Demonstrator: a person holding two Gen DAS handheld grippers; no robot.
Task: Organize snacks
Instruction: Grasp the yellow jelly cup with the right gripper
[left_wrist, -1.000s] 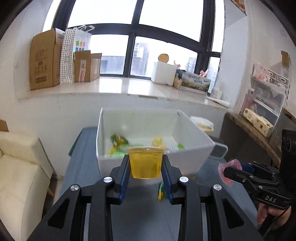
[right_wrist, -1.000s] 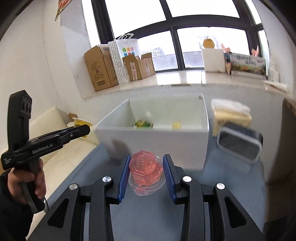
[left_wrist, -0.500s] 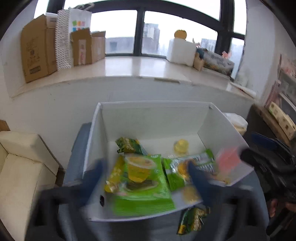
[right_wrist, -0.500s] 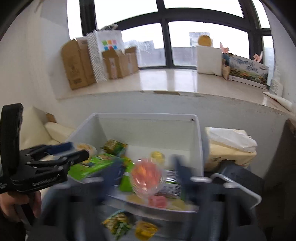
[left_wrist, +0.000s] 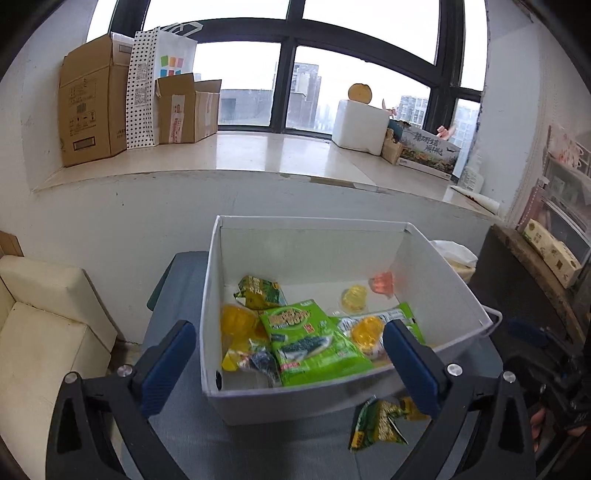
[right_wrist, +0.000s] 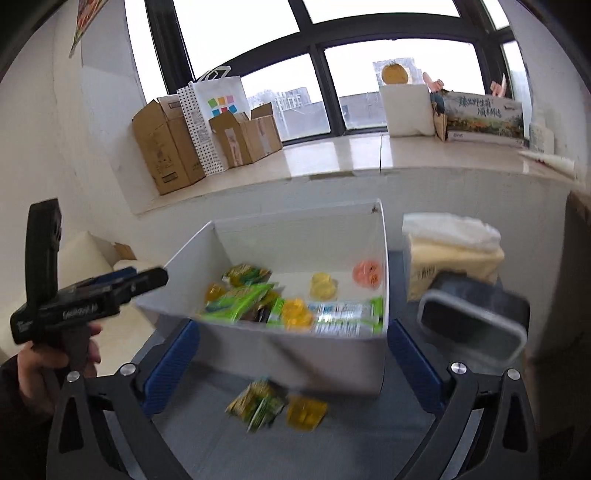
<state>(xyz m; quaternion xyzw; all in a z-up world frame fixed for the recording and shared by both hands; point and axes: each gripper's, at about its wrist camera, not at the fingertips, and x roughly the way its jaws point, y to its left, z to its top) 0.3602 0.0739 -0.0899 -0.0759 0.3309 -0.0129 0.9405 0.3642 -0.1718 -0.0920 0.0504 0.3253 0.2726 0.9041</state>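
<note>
Holding green packets (left_wrist: 314, 339) and jelly cups (left_wrist: 354, 297), white box (left_wrist: 258, 400) sits beyond both tools (left_wrist: 291, 363) (right_wrist: 291, 360), spread wide, empty.

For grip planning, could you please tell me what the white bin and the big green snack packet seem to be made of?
White bin: likely thin matte board or plastic, given its flat, sharp-creased walls. Big green snack packet: glossy printed film, probably plastic, shiny and slightly wrinkled.

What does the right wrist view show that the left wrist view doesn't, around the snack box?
Only the right wrist view shows the grey lidded container and a yellow jelly cup on the table. Only the left shows the shelf boxes. Both show the white box, the loose green packet outside it, and the pink jelly cup inside.
</note>
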